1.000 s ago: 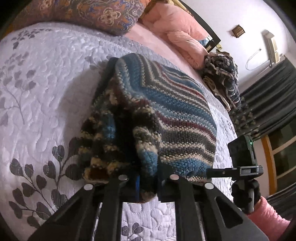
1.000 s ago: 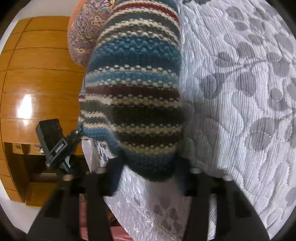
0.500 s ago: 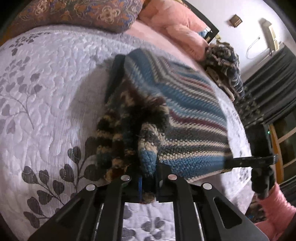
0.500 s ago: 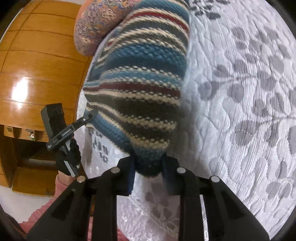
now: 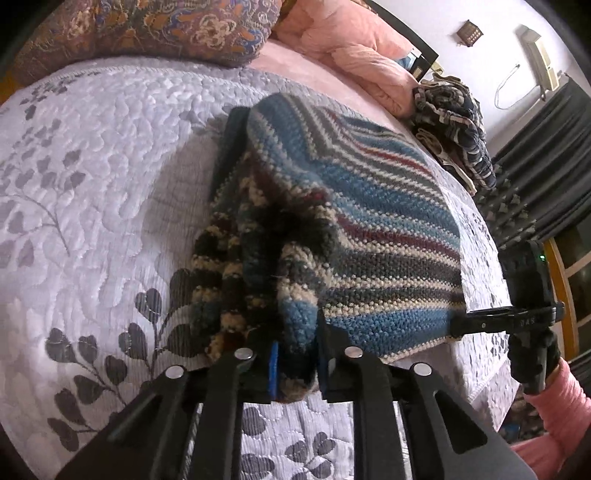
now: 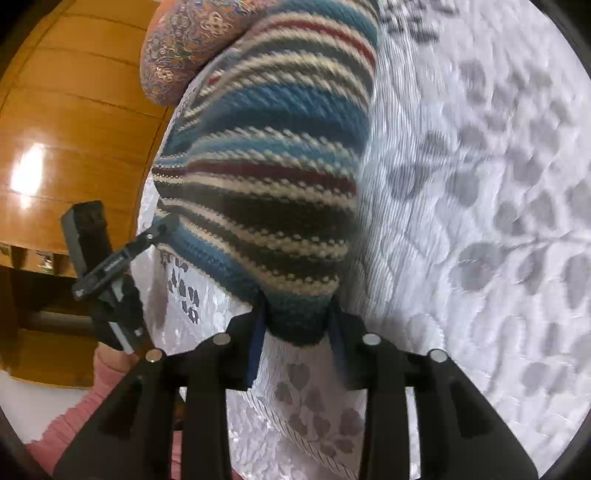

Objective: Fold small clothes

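While both tools are clamped, the striped knit garment (image 5: 354,229) hangs stretched between them above the quilt (image 5: 92,192). Left gripper (image 5: 295,354): fingers closed on a thick bunched corner, several layers wadded between the pads, loose folds sagging just left of the fingers. Right gripper (image 6: 295,321): fingers closed on the opposite corner, a single rounded edge pinched between the pads, the rest of the knit running forward and up from the fingertips. Handling judgement: chunky wool, soft, floppy, light, not slippery, not fragile; stretches under pull, so keep tension even. Corners are the right hold; the left bite looks bulky and could bring extra layers along. Surface under the fingers is a padded pale quilt with grey leaf print, soft, will give when the fold gets pressed down. Ahead of the left fingers: patterned cushion (image 5: 147,29), pink bedding (image 5: 354,48), a heap of other clothes (image 5: 454,122) to the far right, dark curtains (image 5: 546,166). Left of the right fingers: wood panelling (image 6: 62,122), pink sleeve (image 6: 74,417).
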{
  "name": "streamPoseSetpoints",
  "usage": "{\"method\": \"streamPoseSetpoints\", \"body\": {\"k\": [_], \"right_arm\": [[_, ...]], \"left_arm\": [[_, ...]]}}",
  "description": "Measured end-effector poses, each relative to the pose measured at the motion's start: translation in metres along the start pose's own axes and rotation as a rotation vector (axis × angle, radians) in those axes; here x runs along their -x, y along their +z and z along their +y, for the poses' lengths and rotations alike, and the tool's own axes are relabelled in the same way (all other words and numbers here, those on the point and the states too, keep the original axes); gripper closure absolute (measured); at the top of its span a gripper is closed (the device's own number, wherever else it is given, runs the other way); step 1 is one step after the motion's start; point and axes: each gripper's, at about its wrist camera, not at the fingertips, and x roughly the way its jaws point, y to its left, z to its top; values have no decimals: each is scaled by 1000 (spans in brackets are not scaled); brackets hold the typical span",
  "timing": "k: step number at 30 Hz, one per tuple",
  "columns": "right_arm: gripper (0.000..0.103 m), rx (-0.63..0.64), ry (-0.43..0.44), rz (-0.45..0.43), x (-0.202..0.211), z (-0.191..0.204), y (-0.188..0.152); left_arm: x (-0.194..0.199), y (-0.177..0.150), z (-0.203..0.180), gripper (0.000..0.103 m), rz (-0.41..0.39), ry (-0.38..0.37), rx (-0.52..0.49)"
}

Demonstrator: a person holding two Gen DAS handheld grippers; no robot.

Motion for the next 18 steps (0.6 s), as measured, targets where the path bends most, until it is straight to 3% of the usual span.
{"method": "streamPoseSetpoints", "body": {"k": [3, 9, 14, 18], "right_arm": [[70, 60, -51, -64, 25, 17, 2], [70, 101, -11, -135, 49, 44, 11], [70, 104, -2, -104, 32, 50, 14], [70, 99, -14, -67, 10, 50, 17]], "left_arm": [[19, 3, -10, 74, -58, 58, -16], [44, 11, -49, 73, -163, 110, -101], [39, 10, -74, 72, -154, 77, -171], [22, 6, -83, 72, -125, 101, -209]]}}
